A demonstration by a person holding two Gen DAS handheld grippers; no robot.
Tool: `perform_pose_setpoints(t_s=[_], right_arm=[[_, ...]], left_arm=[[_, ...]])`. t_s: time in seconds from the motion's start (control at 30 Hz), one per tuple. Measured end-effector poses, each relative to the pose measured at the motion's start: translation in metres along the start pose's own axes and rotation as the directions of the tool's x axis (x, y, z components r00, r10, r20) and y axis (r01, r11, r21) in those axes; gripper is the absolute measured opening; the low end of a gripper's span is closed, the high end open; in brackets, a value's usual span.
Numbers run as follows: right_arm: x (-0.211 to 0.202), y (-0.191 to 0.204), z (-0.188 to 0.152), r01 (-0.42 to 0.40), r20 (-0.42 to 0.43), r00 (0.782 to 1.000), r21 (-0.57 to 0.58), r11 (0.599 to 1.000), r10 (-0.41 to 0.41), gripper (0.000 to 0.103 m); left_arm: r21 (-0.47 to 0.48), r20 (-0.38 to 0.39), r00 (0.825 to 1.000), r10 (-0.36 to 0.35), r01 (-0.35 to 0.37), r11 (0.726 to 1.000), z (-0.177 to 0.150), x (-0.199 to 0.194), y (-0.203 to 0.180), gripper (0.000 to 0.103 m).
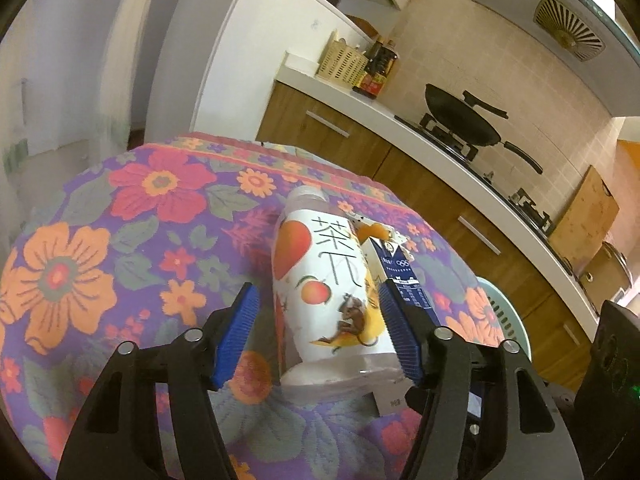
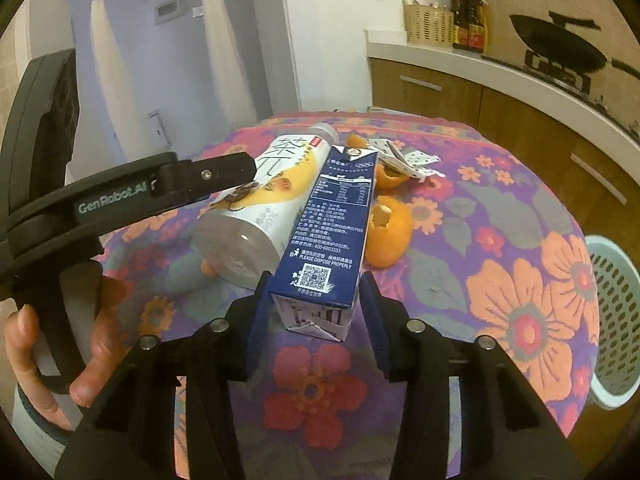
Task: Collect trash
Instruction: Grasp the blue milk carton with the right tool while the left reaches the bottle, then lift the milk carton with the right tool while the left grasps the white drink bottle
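A clear bottle with a white peach label (image 1: 324, 292) lies on the floral tablecloth, next to a dark blue milk carton (image 2: 332, 220), also lying flat. My left gripper (image 1: 316, 300) is open, its blue pads on either side of the bottle; the right pad sits between bottle and carton (image 1: 404, 276). My right gripper (image 2: 314, 300) is open around the carton's near end, pads close to its sides. Orange peels (image 2: 390, 236) and a crumpled dotted paper (image 2: 404, 160) lie beyond the carton. The bottle also shows in the right wrist view (image 2: 260, 196).
A pale plastic basket (image 2: 616, 320) stands off the table's right edge, also seen in the left wrist view (image 1: 508, 316). Behind is a kitchen counter with a wok (image 1: 464, 120), sauce bottles (image 1: 378, 68) and a cutting board (image 1: 588, 216).
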State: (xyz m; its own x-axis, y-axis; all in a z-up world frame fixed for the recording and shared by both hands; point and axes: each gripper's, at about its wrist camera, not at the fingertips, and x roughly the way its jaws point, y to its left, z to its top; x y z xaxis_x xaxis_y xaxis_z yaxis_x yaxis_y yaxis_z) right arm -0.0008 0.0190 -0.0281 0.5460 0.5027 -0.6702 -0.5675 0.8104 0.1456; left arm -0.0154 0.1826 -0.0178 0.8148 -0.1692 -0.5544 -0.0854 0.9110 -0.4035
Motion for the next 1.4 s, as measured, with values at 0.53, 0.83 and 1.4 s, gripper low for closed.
perform_pose_setpoints(t_s=[0.53, 0.83, 1.4], right_arm=[[-0.059, -0.037, -0.043, 0.048, 0.018, 0.999, -0.028, 0.998, -0.048, 0.038], [-0.068, -0.044, -0.048, 0.054, 0.004, 0.999, -0.037, 0.998, -0.054, 0.041], [-0.017, -0.028, -0.018, 0.157, -0.031, 0.987, -0.007, 0.988, -0.157, 0.036]], left_arm=[[0.152, -0.063, 0.987, 0.149, -0.138, 0.979, -0.014, 0.028, -0.039, 0.073], [0.181, -0.065, 0.971, 0.231, -0.216, 0.959, -0.013, 0.038, -0.047, 0.069], [0.064, 0.015, 0.978, 0.208, -0.208, 0.976, -0.004, -0.036, 0.001, 0.060]])
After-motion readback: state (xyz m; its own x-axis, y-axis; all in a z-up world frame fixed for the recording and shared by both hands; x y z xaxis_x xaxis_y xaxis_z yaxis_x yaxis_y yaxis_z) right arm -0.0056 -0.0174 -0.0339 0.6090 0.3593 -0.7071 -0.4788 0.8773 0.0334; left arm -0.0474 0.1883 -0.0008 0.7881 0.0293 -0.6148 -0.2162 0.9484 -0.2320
